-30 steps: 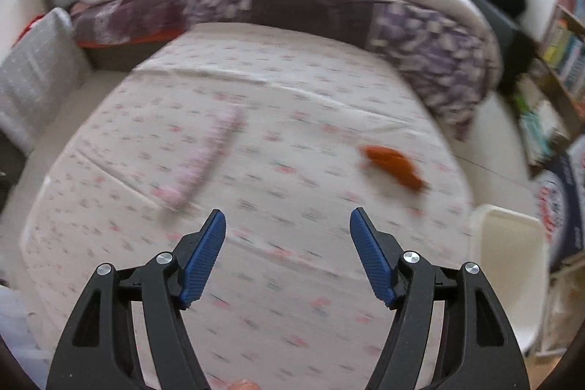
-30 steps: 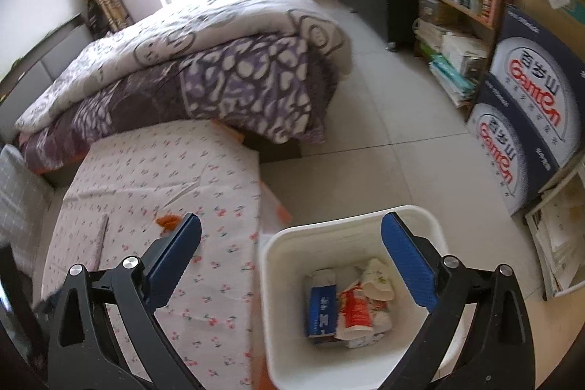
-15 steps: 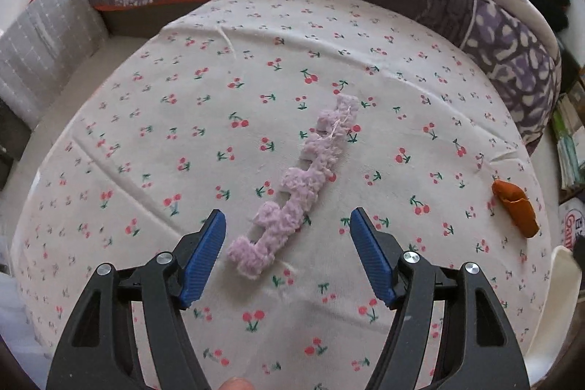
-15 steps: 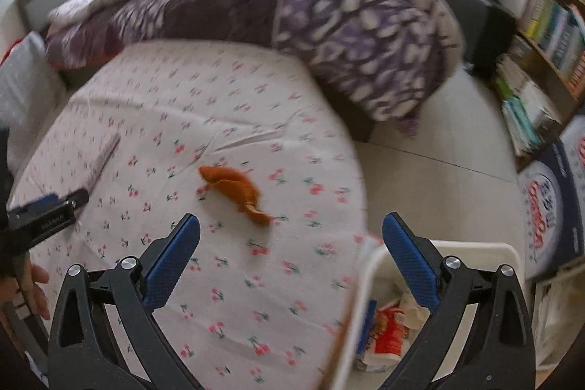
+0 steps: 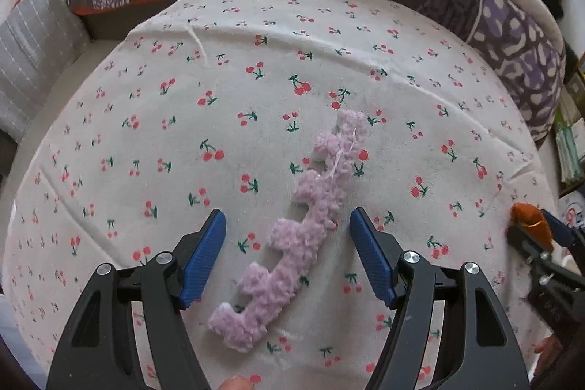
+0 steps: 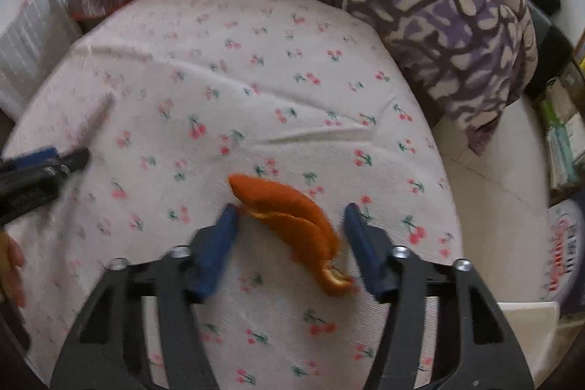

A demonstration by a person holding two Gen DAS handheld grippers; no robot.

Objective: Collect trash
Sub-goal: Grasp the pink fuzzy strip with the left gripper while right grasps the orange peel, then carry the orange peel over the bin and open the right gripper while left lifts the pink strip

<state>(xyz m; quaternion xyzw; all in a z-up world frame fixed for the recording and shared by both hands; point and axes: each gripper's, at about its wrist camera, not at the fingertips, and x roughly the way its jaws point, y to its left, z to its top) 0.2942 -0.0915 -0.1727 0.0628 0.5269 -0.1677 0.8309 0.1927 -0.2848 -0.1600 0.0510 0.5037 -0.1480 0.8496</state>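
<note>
Two grippers are low over a bed sheet printed with small cherries. The left gripper has its blue fingers spread wide. Between them lies a strip of fluffy lilac material with a notched edge. The strip runs from close under the gripper body, between the fingertips, and on ahead of them, leaning a little to the right. Neither finger touches it; there is bare sheet on each side. A thin pale thread lies on its far part.

The right gripper is also spread wide, and the view is a little blurred. An orange peel lies on the sheet between its fingers. The far end of the peel is just beside the left fingertip, perhaps touching it; I cannot tell for sure. The near, curled end is close to the right finger, but it is not pinched.

In the left view the right gripper shows at the far right edge with the peel at its tips. In the right view the left gripper shows at the left edge.

Beyond both grippers a purple patterned quilt is heaped across the bed. To the lower right of the right gripper, a white bin corner shows beside the bed.
</note>
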